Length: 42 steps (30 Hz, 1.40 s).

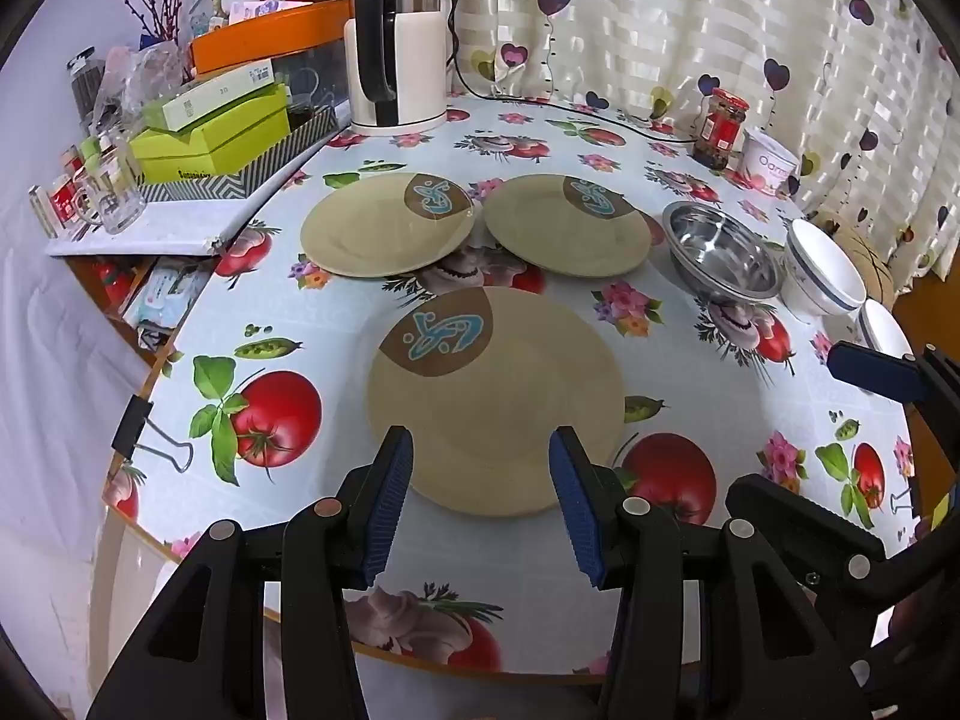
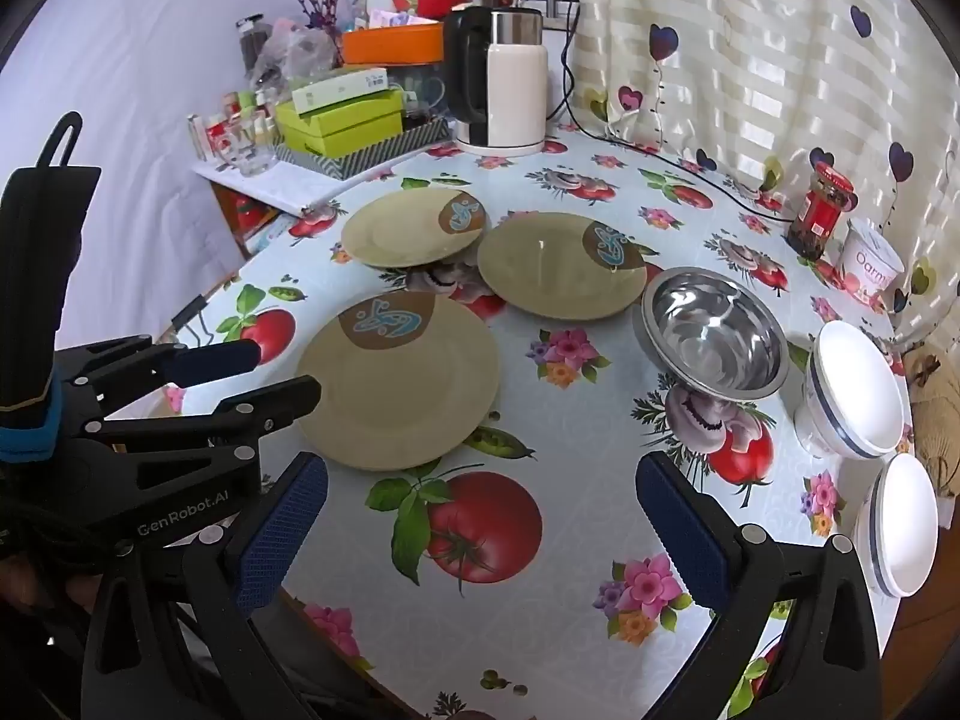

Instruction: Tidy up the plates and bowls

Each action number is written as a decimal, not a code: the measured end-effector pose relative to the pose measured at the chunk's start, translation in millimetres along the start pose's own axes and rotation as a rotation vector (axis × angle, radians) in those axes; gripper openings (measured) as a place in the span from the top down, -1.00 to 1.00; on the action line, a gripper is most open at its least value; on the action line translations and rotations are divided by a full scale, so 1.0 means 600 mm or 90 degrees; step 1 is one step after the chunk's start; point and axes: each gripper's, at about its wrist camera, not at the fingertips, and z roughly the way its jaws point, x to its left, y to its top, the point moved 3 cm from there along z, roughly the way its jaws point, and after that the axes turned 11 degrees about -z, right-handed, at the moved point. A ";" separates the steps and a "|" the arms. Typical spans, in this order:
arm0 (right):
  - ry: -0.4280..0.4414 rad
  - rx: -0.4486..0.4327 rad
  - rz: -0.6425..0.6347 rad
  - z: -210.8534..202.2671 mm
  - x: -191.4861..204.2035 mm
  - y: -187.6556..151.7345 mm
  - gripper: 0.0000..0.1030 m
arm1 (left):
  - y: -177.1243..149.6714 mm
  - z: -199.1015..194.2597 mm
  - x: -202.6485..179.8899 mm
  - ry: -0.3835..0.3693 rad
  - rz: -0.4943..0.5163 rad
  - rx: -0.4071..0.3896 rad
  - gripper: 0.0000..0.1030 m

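Observation:
Three tan plates with a brown and blue emblem lie on the flowered tablecloth: a near plate (image 1: 495,402) (image 2: 399,384), a far left plate (image 1: 387,225) (image 2: 414,228) and a far right plate (image 1: 567,225) (image 2: 561,267). A steel bowl (image 1: 723,252) (image 2: 714,336) sits to their right, then a white bowl with a blue rim (image 1: 825,267) (image 2: 852,399) and a second white bowl (image 1: 882,327) (image 2: 903,525). My left gripper (image 1: 480,450) (image 2: 240,366) is open and empty, hovering over the near plate's front edge. My right gripper (image 2: 480,486) is open and empty above the tablecloth in front of the bowls.
A white and black kettle (image 1: 399,54) (image 2: 501,81) stands at the back with its cord. A red-lidded jar (image 1: 720,129) (image 2: 819,210) and a yogurt tub (image 1: 768,162) (image 2: 873,264) stand at the back right. Boxes and glasses crowd a shelf (image 1: 198,138) on the left. A binder clip (image 1: 135,426) grips the table edge.

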 end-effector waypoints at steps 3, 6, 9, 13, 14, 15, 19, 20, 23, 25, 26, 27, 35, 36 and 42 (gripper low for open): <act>0.000 -0.001 0.000 0.000 0.000 0.000 -1.00 | 0.000 0.000 0.000 0.001 0.000 -0.001 0.05; 0.000 -0.003 -0.001 0.000 -0.001 0.000 -1.00 | -0.001 -0.002 -0.002 0.003 0.001 -0.004 0.05; -0.001 -0.001 -0.001 0.000 0.000 -0.001 -1.00 | 0.000 0.001 0.000 -0.001 -0.001 0.003 0.05; 0.000 0.000 0.000 0.000 0.000 -0.001 -1.00 | -0.001 0.001 0.000 0.001 -0.001 0.001 0.05; 0.000 0.000 0.000 0.000 0.001 -0.001 -1.00 | 0.000 0.000 0.000 0.002 -0.001 0.000 0.05; -0.001 -0.001 0.000 -0.001 0.001 -0.001 -1.00 | -0.006 0.002 -0.002 0.002 -0.001 -0.001 0.05; 0.000 -0.002 0.000 -0.002 0.000 -0.001 -1.00 | -0.008 0.000 -0.001 0.001 0.001 -0.002 0.05; 0.000 -0.002 0.001 -0.002 0.000 -0.001 -1.00 | -0.009 -0.001 0.000 0.002 0.001 -0.003 0.05; 0.001 -0.001 0.002 -0.001 0.000 -0.001 -1.00 | -0.006 0.000 0.003 0.000 0.000 -0.002 0.05; 0.002 -0.001 0.003 -0.002 0.000 -0.001 -1.00 | -0.006 -0.001 0.003 0.003 0.001 -0.003 0.05; 0.002 0.000 0.004 -0.001 0.000 -0.001 -1.00 | -0.005 -0.002 0.004 0.004 0.000 -0.003 0.05; 0.001 0.001 0.003 -0.001 0.001 -0.001 -1.00 | -0.006 -0.003 0.006 0.003 -0.001 -0.002 0.05; 0.003 0.000 0.004 0.001 0.000 -0.001 -1.00 | 0.000 -0.004 0.011 0.014 0.002 -0.003 0.05; 0.003 0.000 0.004 0.001 0.000 -0.002 -1.00 | 0.000 -0.004 0.010 0.015 0.002 -0.002 0.05; 0.004 0.001 0.004 0.005 0.000 -0.003 -1.00 | -0.002 0.002 0.008 0.016 0.002 0.002 0.05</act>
